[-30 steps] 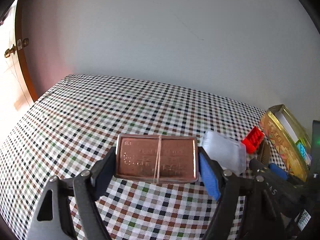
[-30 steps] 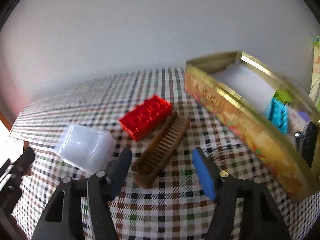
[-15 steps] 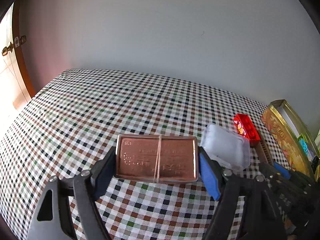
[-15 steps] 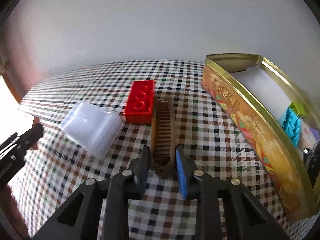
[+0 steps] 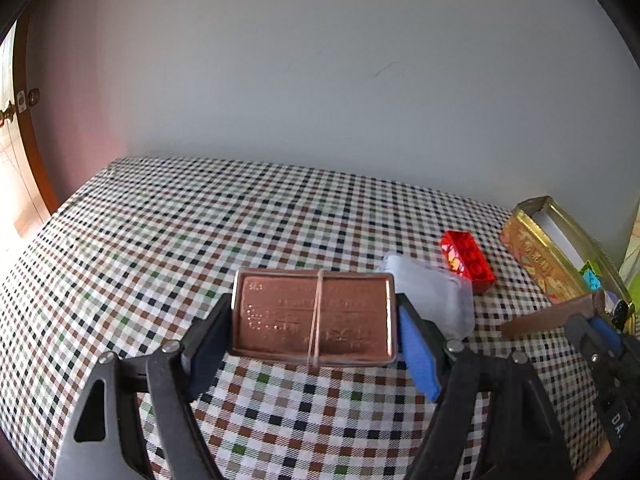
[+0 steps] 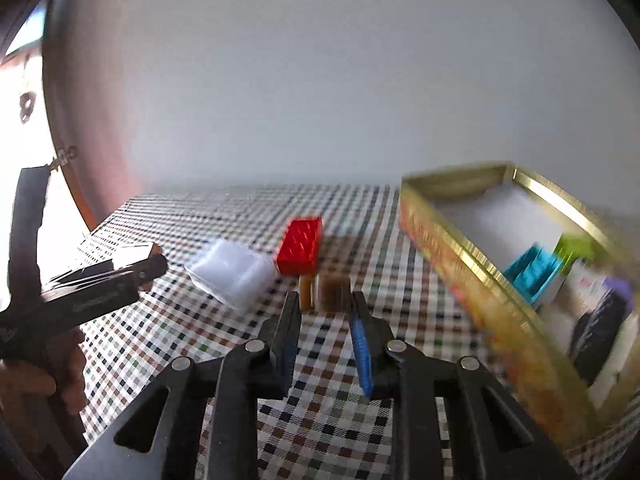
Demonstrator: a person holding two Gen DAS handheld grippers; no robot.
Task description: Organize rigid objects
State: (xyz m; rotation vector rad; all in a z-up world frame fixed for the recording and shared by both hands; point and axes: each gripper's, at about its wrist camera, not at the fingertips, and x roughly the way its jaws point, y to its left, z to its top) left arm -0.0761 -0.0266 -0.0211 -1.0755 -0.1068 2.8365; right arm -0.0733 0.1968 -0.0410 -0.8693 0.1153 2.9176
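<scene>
Brown comb (image 6: 325, 290) clenched end-on in right tool (image 6: 325, 308), long axis pointing dead ahead, lifted off checked counter (image 6: 192, 344). Gold tin (image 6: 472, 264) open just to the right, nearest this hand. Left tool (image 5: 314, 330) gripping copper tin (image 5: 314, 316), well left.

Showing one copper tin (image 5: 314, 316), one red brick (image 5: 467, 256), one clear plastic box (image 5: 430, 300), one brown comb (image 5: 548, 315), one gold tin (image 6: 476, 276) at frame right.
</scene>
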